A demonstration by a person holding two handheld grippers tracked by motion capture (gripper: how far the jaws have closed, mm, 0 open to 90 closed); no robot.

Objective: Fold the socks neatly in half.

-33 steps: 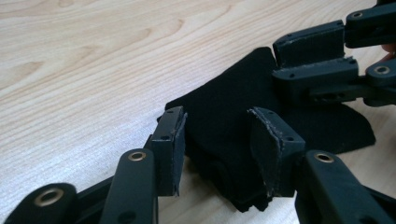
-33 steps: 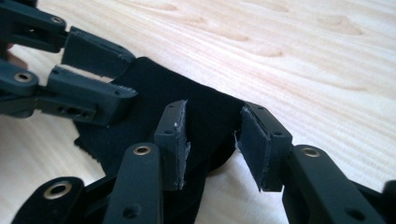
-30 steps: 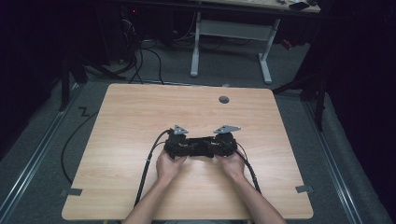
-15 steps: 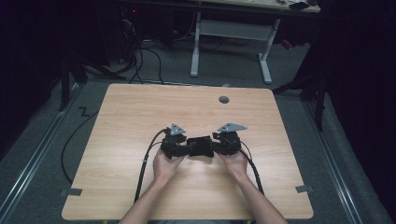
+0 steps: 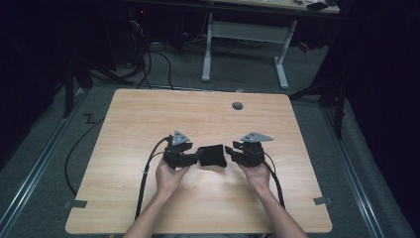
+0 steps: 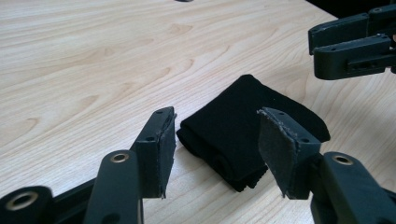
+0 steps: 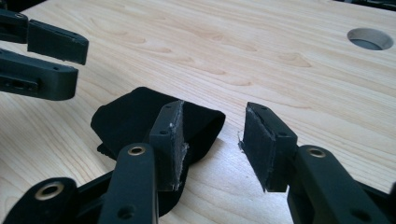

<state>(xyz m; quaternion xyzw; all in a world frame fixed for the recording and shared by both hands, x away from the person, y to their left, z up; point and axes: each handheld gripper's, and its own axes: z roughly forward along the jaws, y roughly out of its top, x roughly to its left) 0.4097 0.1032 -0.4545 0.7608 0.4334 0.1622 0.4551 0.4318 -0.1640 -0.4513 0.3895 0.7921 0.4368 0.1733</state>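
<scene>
A folded black cloth point(image 5: 213, 155) lies flat on the wooden table point(image 5: 148, 119) between my two grippers. My left gripper point(image 5: 192, 158) is open at the cloth's left edge. Its jaws have just been opening, and in the left gripper view point(image 6: 215, 121) the cloth point(image 6: 233, 126) lies just ahead of them, with neither pad pressing on it. My right gripper point(image 5: 232, 150) is open a little to the cloth's right. Its jaws have just been closing slightly, with nothing between them point(image 7: 215, 109). The cloth point(image 7: 126, 116) sits to the left of its left jaw.
A round cable hole point(image 5: 237, 105) sits near the table's far edge. Black cables point(image 5: 147, 171) trail from the grippers toward the front edge. Grey tape marks point(image 5: 75, 204) sit at the front corners. A white desk frame point(image 5: 242, 34) stands on the floor beyond the table.
Both grippers were close together at the cloth a second ago. They have since drawn apart to left and right and lifted a little, and the cloth now lies free on the table.
</scene>
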